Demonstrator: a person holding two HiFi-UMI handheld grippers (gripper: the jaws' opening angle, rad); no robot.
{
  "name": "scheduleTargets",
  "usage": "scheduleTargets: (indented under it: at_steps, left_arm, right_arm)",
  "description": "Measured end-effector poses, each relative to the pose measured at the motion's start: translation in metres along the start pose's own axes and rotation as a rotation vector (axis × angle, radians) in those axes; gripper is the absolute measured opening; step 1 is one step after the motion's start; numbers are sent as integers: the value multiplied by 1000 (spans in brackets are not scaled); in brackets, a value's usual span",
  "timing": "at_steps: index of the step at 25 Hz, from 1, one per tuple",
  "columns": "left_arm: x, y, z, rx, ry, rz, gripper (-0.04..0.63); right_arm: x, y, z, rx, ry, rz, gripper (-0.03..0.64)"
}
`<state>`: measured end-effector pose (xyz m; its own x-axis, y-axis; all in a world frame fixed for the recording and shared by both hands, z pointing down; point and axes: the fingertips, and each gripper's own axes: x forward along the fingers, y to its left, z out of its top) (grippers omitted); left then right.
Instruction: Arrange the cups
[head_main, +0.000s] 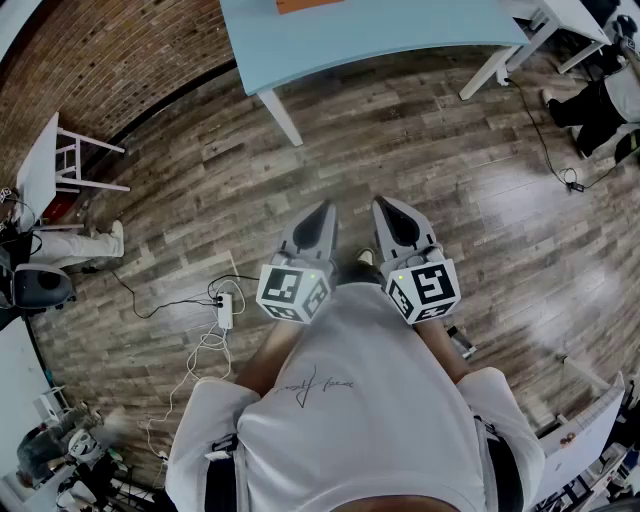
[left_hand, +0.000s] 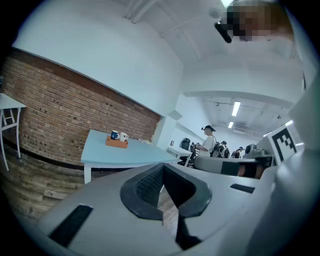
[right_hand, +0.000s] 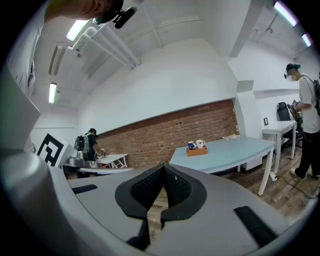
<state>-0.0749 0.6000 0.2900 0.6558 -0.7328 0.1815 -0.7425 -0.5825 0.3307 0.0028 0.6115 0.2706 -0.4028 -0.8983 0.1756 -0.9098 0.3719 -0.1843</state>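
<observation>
Wood-plank floor (head_main: 420, 150) fills most of the head view, and only the near edge of the pale blue surface (head_main: 380, 40) shows at the top, well ahead of both claws. The left claw (head_main: 322, 215) and the right claw (head_main: 388, 212) are held side by side close to the person's body, both pointing toward that surface with bare floor between. An orange corner of the tray (head_main: 305, 5) peeks in at the top edge; no cup can be seen from here. The left gripper view shows that claw clenched, its black pads meeting at the tips with nothing between them and only floor showing through the gap below. Far ahead and up to the left of those tips, the blue cup (left_hand: 115, 135) and the white cup (left_hand: 123, 136) stand upright on the tray, just beside each other; whether they touch is too small to tell. The right gripper view shows the same for its own claw: pads pressed together at the tips and empty. From there the two cups sit far ahead and to the right of the tips, on the tray near the brick-wall side of the surface. As far as these views go, the arranging looks not yet begun: neither cup is held or even within reach, so the approach, the grasping and the placing all appear to remain.
</observation>
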Motion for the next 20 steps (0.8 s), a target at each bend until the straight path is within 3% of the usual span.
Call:
scheduleTargets:
  at_steps: [11,20]
  left_arm:
    - [11,-31,-18,20,35,8,8]
    - [34,-21,-3,43,17,29,8]
  right_arm:
    - [-24,-28,-10,26,17,6,18]
    - [-12,-34,11,16,-19,-35,20]
